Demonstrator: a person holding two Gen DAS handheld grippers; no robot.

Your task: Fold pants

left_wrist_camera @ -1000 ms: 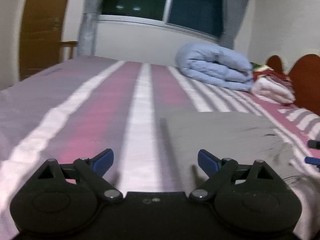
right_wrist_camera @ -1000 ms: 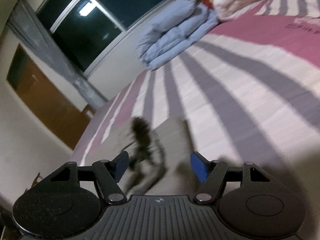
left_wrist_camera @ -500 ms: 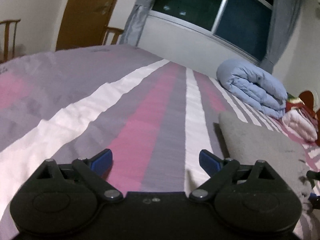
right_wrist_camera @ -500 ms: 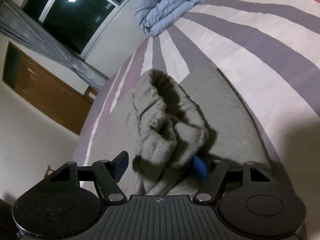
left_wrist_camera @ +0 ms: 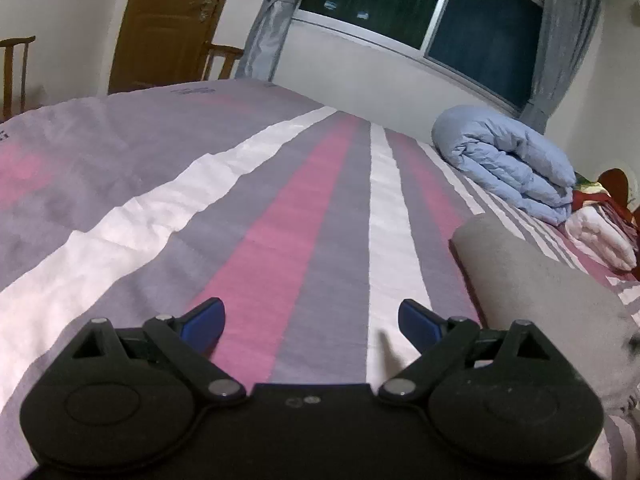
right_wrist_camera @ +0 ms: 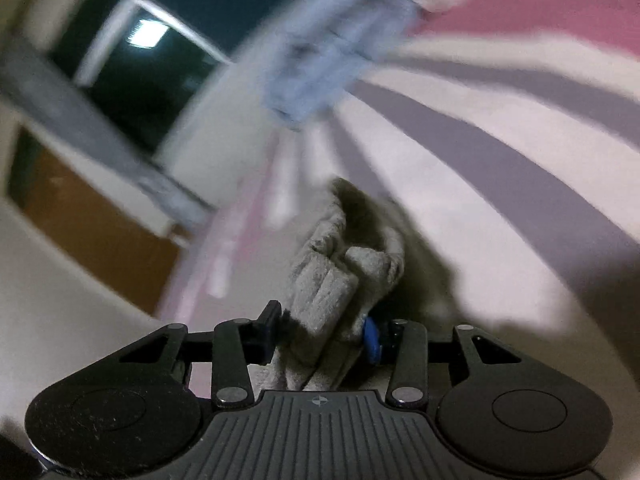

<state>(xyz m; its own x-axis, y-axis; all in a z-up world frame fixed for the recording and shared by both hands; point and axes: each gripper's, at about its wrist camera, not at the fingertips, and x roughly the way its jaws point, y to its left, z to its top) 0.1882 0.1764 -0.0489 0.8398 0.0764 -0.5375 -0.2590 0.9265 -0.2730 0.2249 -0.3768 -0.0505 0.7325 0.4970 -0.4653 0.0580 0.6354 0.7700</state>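
The grey fleecy pants (right_wrist_camera: 340,272) lie on the bed, whose cover is a smooth cotton-like sheet with long stripes of pink, grey-purple and white (left_wrist_camera: 288,216). In the right wrist view a thick bunched fold of this fuzzy, napped cloth stands up between the fingers of the right gripper (right_wrist_camera: 320,334), its ribbed edge rolled into soft ridges. The black left finger and the blue pad (right_wrist_camera: 371,340) of the other are closing on that bunch, with the cloth filling the narrow gap between them and pressed at both sides. This view is smeared by blur away from the cloth, so the far things show only as shapes.

In the left wrist view the left gripper (left_wrist_camera: 312,318) hovers low over the sheet with its two blue-tipped fingers (left_wrist_camera: 204,318) spread wide and nothing between them; only the pink and grey stripes show in the gap. Just to the right of it the pants (left_wrist_camera: 536,284) appear as a flat, matte grey slab with a rounded, folded far edge, lying on the sheet beside the white stripe.

Farther up the bed rests a puffy pale-blue quilt folded into a thick roll (left_wrist_camera: 508,164), and beside it a pale pink folded blanket (left_wrist_camera: 608,236). Behind stand a dark window with grey curtains (left_wrist_camera: 420,4) and a brown wooden door (left_wrist_camera: 168,20).
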